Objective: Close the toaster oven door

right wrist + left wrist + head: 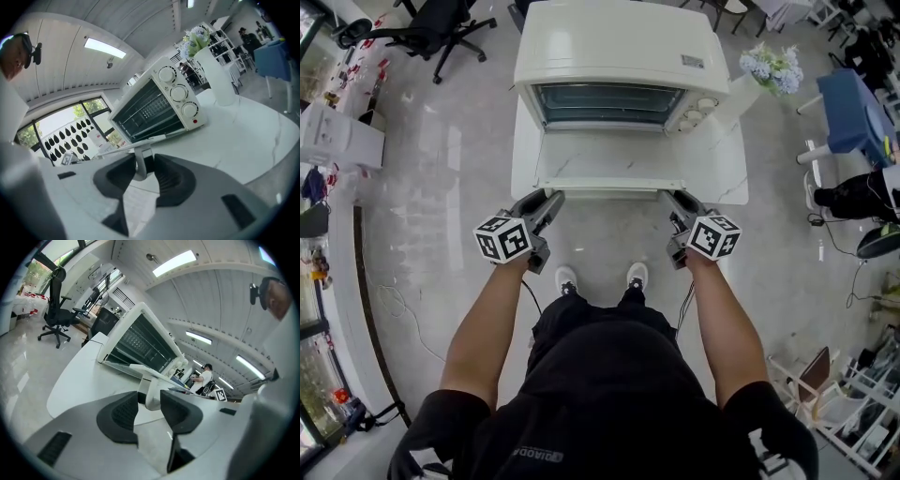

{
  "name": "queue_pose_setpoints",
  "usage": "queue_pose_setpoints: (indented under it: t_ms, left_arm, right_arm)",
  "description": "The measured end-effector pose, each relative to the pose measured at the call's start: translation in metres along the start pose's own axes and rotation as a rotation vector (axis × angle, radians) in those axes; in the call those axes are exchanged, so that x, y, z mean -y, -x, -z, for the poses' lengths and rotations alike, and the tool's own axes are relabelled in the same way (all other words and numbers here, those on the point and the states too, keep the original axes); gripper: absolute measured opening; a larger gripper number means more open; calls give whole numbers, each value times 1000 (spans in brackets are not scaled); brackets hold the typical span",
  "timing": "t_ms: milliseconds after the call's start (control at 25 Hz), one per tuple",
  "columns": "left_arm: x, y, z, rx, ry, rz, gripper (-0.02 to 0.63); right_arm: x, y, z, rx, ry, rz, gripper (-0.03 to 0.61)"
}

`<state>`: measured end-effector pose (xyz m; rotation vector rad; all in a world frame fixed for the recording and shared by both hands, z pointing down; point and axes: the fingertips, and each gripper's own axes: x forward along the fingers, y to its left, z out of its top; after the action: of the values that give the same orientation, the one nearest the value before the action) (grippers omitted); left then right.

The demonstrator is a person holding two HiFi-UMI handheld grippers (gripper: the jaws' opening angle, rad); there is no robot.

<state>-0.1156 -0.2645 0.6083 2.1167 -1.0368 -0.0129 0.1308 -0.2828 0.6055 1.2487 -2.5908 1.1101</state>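
Note:
A cream toaster oven (pixel 619 56) stands on a white marble table (pixel 722 169), its glass door (pixel 609 161) folded down flat toward me. Along the door's front edge runs the white handle (pixel 609 192). My left gripper (pixel 551 199) is at the handle's left end. In the left gripper view the handle's post (pixel 153 397) fills the gap of the left gripper (pixel 149 404), whose pads press on it. My right gripper (pixel 667 197) is at the right end. There the post (pixel 139 164) sits inside the right gripper (pixel 143 171), against one pad with a dark gap to the other.
A white vase of pale flowers (pixel 773 70) stands on the table right of the oven. A black office chair (pixel 441 28) is at the far left, blue furniture (pixel 853 112) at the right. My feet are just before the table's front edge.

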Motion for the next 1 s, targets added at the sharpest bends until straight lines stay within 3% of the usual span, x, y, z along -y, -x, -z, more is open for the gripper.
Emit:
queue_pose_setpoints:
  t_ms: [280,600,1000]
  left_arm:
    - [15,-1,-46,90,52,48,149]
    - [24,-10,-85,122,155,85,140]
    - [26,-23,-126,128,117,78,150]
  right_arm:
    - [-14,0,-46,88,-66,-42,123]
    - [-17,-5,-84,125,-199,-41,120]
    - [-20,-18,-124,184,-259,-30,121]
